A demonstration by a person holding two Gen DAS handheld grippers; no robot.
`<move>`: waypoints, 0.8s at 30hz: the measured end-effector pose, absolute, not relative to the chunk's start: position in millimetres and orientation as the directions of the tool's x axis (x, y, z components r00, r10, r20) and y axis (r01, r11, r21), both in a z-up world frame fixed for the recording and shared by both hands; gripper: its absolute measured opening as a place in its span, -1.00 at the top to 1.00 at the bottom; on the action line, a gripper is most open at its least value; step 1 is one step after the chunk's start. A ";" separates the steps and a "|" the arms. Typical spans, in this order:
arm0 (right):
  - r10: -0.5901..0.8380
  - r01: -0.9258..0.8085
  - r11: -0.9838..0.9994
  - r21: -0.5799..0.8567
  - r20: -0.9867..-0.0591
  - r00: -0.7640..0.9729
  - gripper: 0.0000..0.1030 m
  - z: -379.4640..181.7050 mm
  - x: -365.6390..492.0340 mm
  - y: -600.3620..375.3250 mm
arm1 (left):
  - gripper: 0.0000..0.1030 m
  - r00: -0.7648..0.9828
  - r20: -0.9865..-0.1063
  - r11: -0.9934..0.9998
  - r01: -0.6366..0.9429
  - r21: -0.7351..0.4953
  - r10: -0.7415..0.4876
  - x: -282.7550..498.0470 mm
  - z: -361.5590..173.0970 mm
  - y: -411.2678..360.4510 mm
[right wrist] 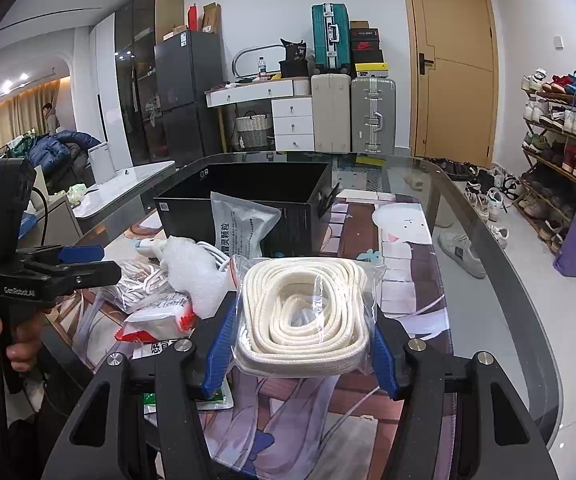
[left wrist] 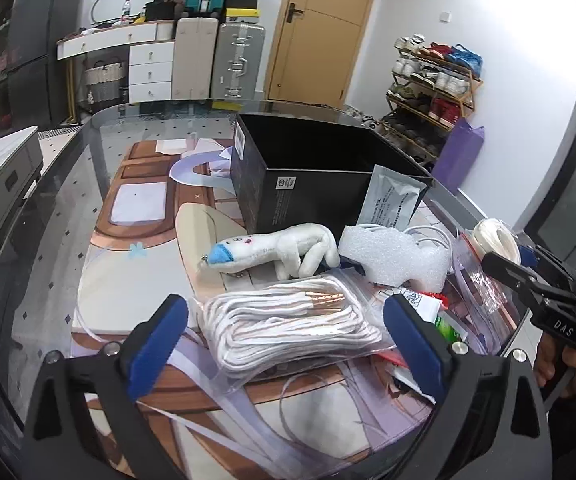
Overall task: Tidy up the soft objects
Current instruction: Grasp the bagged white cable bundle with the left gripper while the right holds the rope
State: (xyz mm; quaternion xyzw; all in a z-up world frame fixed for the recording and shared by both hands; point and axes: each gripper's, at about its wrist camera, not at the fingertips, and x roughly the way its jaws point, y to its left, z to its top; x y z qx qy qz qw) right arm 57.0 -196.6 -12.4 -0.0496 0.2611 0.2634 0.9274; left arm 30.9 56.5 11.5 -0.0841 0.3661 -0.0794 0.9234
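Note:
My left gripper [left wrist: 288, 340] stands open over the table, its blue pads wide on either side of a clear bag of white cord [left wrist: 288, 320] that lies on the mat. Beyond the bag lie a white plush toy [left wrist: 272, 252] and a white foam piece [left wrist: 391, 256]. My right gripper [right wrist: 301, 350] is shut on a clear bag with a coil of cream rope [right wrist: 303, 308], held just above the mat. That coil [left wrist: 495, 240] and the right gripper [left wrist: 503, 260] also show at the right edge of the left wrist view. The left gripper [right wrist: 96, 262] appears at the left of the right wrist view.
An open black box [left wrist: 319, 172] stands behind the pile, a grey sachet [left wrist: 391, 200] leaning on it. A white cable [left wrist: 431, 236], a red-white packet [right wrist: 160, 316] and a green packet [left wrist: 447, 328] lie among the things. The glass table [right wrist: 487, 264] ends near right.

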 end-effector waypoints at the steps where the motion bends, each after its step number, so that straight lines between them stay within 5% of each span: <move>1: 0.463 -0.515 0.856 0.046 -0.511 0.724 -0.15 -12.4 57.0 -196.1 | -0.93 0.710 -0.672 0.973 0.087 -0.216 -0.212 33.5 8.3 57.4; 11: 0.454 -0.505 0.861 0.050 -0.522 0.722 -0.15 -15.6 59.7 -198.9 | -0.91 0.657 -0.727 0.976 0.072 -0.203 -0.200 52.6 -11.2 48.2; 17: 0.453 -0.504 0.862 0.053 -0.527 0.719 -0.15 -17.1 62.1 -198.8 | -0.46 0.685 -0.715 0.990 0.085 -0.117 -0.143 47.2 -11.6 36.8; 19: 0.451 -0.502 0.863 0.053 -0.527 0.721 -0.15 -17.6 62.4 -199.5 | -0.08 0.704 -0.699 0.991 0.073 -0.110 -0.129 43.8 -8.8 38.9; 24: 0.456 -0.508 0.860 0.050 -0.521 0.722 -0.15 -15.6 59.5 -197.6 | 0.33 0.725 -0.679 0.992 0.054 -0.110 -0.115 36.3 -2.7 48.7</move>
